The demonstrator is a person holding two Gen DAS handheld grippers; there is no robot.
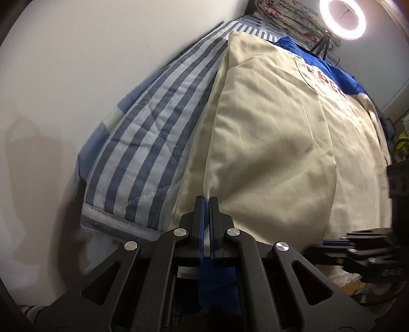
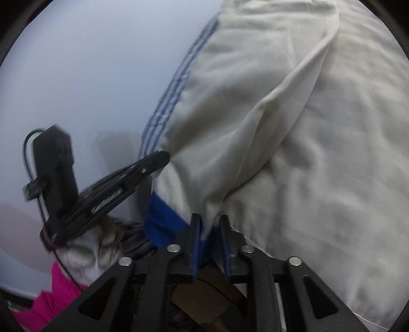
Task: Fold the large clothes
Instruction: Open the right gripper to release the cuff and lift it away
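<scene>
You have a blue-and-white striped quilt (image 1: 143, 143) running diagonally through the left-centre of the left wrist frame, against a plain pale wall (image 1: 76, 76); a lit ring light (image 1: 342, 19) glows at the upper right, beside a patterned bundle of bedding (image 1: 286, 12). In the right wrist frame, bright pink fabric (image 2: 51, 301) sits at the lower left.

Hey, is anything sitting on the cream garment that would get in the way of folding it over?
Nothing visible. The cream garment lies bare on top, with the left gripper clamped on its near edge. The ring light and blue cloth sit past its far end.
</scene>
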